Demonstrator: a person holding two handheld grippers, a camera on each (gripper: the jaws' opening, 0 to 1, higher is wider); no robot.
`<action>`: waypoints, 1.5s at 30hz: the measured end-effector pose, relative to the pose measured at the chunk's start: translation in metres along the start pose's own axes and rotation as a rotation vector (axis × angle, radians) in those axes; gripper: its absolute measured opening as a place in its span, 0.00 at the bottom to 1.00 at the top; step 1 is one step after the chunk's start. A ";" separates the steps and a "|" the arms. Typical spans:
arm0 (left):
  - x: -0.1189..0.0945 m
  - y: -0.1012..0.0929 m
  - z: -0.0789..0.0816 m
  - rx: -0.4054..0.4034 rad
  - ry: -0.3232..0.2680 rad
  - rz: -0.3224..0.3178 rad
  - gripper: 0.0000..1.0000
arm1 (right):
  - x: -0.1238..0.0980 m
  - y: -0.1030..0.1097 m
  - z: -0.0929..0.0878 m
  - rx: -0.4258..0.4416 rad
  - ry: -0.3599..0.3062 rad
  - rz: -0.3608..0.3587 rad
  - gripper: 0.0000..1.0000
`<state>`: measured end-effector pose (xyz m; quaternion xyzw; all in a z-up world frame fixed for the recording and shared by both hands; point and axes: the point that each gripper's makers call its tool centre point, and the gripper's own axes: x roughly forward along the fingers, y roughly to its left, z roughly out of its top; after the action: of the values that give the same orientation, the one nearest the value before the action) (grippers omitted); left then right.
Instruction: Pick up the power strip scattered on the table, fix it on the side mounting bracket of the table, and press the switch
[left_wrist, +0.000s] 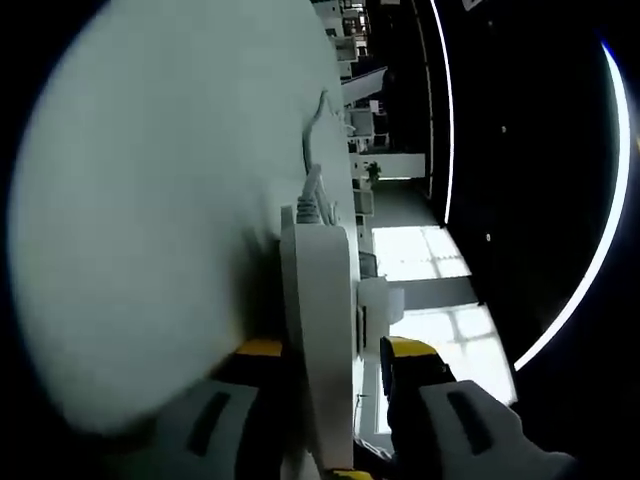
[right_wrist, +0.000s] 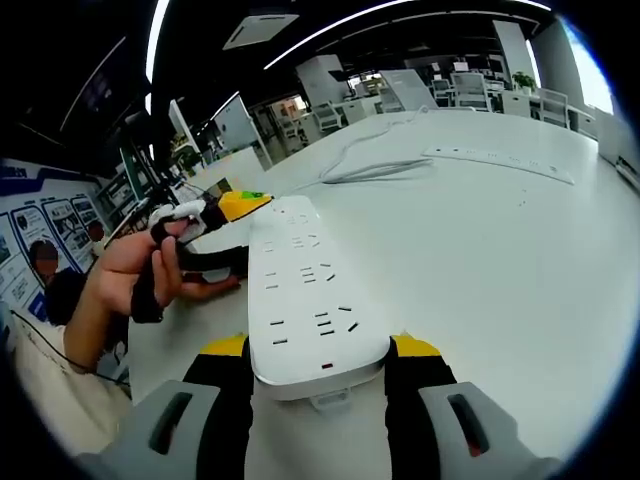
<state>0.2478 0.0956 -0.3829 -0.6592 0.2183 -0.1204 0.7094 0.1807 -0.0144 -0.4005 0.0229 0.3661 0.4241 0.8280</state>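
1. Strip position: power strip (right_wrist: 310, 295) sits between the right gripper (right_wrist: 318, 372) jaws, near end at the jaw tips, long axis running straight away from the claw. Socket face is up toward the camera.
2. Right claw state: both yellow-tipped jaws press the strip's 2 long edges, so I read it as clamped on the strip's near end.
3. Left gripper (right_wrist: 215, 225) in the right gripper view: comes in from the left, held by a person's hand (right_wrist: 130, 270), meeting the strip's left long edge toward the far end. So both claws are on the strip, 1 toward each end.
4. Left gripper view: strip (left_wrist: 320, 330) stands edge-on between the jaws of the left gripper (left_wrist: 325, 360), long axis again straight ahead. Left jaw touches it; a slim gap shows by the right jaw, so clamped or just cradling: cannot tell.
5. Cord (left_wrist: 312, 150) leaves the strip's far end and trails ahead over the white table (left_wrist: 150, 220).
6. Key relation: in the left gripper view the table surface lies to the claw's left, table edge right beside the strip. My guess: bracket is along that edge, but I can't make it out.
7. Second strip (right_wrist: 500, 160) lies well apart, ahead-right of the right claw.
8. Switch: not identifiable; pressing not yet possible to judge.
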 end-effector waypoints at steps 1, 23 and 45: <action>0.000 0.001 0.000 0.002 -0.003 0.006 0.36 | 0.000 0.000 0.000 0.000 -0.001 0.000 0.47; 0.000 0.006 -0.001 0.031 -0.005 0.022 0.27 | 0.000 -0.001 -0.002 -0.057 0.012 -0.033 0.48; -0.001 0.003 -0.004 0.046 0.016 -0.021 0.25 | -0.017 0.007 0.011 -0.252 -0.091 -0.074 0.60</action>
<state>0.2448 0.0932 -0.3859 -0.6439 0.2141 -0.1381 0.7215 0.1760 -0.0192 -0.3801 -0.0754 0.2725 0.4345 0.8551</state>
